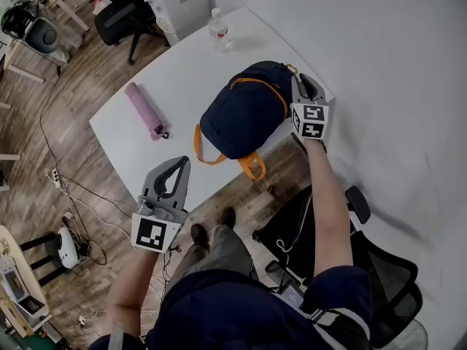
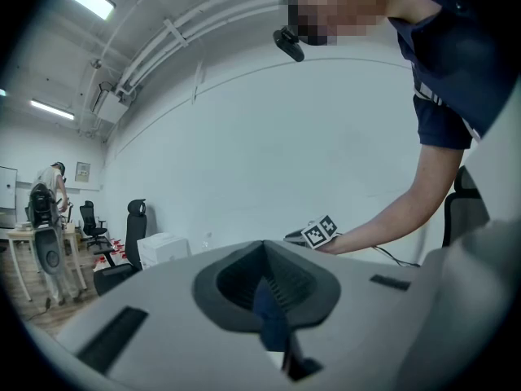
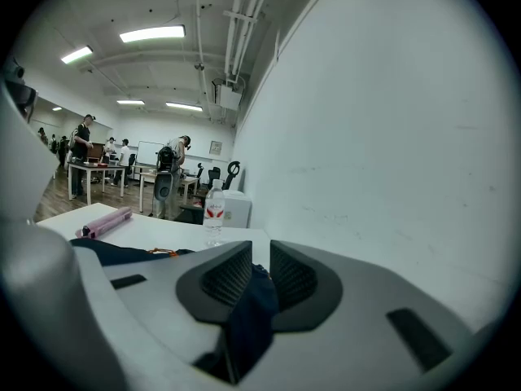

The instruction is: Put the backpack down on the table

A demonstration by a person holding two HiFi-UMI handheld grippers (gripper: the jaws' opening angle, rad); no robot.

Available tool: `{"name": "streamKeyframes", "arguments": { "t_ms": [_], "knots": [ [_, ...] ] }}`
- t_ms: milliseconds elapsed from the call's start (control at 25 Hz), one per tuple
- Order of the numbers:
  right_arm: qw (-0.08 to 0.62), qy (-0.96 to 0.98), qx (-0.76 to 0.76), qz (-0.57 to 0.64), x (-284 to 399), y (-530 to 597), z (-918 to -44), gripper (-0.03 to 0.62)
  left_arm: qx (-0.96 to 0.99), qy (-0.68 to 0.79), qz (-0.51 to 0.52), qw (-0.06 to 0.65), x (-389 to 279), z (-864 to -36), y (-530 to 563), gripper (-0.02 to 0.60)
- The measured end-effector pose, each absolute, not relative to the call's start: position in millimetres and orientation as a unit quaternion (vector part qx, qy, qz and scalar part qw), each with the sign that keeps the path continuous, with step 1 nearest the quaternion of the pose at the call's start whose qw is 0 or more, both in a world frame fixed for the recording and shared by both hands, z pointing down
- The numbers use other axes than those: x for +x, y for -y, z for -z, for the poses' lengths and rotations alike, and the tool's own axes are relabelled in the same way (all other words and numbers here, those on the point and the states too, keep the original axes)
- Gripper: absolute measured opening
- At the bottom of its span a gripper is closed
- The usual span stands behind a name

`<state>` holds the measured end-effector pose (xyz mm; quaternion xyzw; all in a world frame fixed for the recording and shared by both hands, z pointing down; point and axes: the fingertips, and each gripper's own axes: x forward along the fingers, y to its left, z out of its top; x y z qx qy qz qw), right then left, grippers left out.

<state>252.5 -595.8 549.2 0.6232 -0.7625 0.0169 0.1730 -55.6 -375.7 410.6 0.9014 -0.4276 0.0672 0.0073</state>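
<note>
Spanning the middle of the head view, the white table has its right edge close to the white wall, and its near edge borders open wood floor. The navy backpack lies on the table at the near right corner, filling most of that end, and one orange strap hangs over the near edge. The right gripper sits at the backpack's right side, between bag and wall, with its jaws pinching a fold of the navy fabric. The left gripper is held off the table, just near of the near edge and well apart from the backpack; its jaws meet at the tips with nothing gripped. A pink folded umbrella lies on the left part of the table, apart from the bag, with bare surface between. A clear water bottle stands upright at the far end. Beyond the far edge stand a white cabinet and a black office chair; a second black chair stands at the near right. The backpack's contents are not visible.
</note>
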Motion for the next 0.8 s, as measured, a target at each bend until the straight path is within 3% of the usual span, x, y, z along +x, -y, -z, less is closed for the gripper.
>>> {"name": "streamKeyframes", "arguments": {
  "t_ms": [200, 800],
  "knots": [
    [0.153, 0.773, 0.616, -0.007, 231.7, 572.2, -529.2, -0.002, 0.901, 0.429, -0.061, 0.0, -57.9, -403.4, 373.1, 0.005],
    [0.087, 0.8, 0.593, -0.003, 165.7, 472.9, -456.2, -0.003, 0.888, 0.458, -0.038, -0.026, -86.5, -377.1, 354.0, 0.005]
  ]
}}
